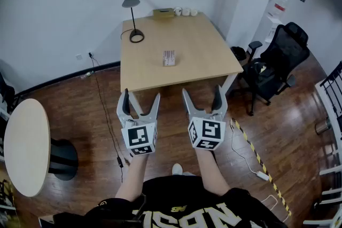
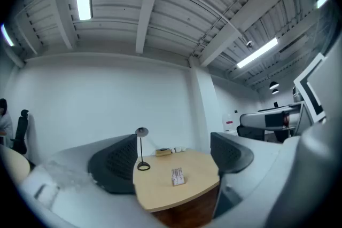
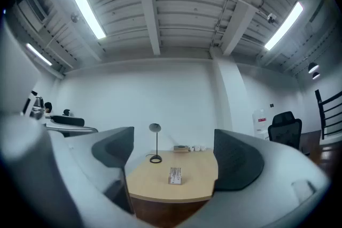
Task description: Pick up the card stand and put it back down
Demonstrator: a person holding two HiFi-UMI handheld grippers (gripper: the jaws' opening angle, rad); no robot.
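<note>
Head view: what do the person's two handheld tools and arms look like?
The left tool and right tool match: two light grey tapering fingers lined with dark ribbed pads, mounted on a white cube printed with black square markers. No cables show on them. The person wears a black short-sleeved shirt with pale lettering.

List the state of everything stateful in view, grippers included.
card stand: upright on the table, not gripped
left gripper: open, empty, short of the table
right gripper: open, empty, short of the table
desk lamp: upright near the table's far left corner
</note>
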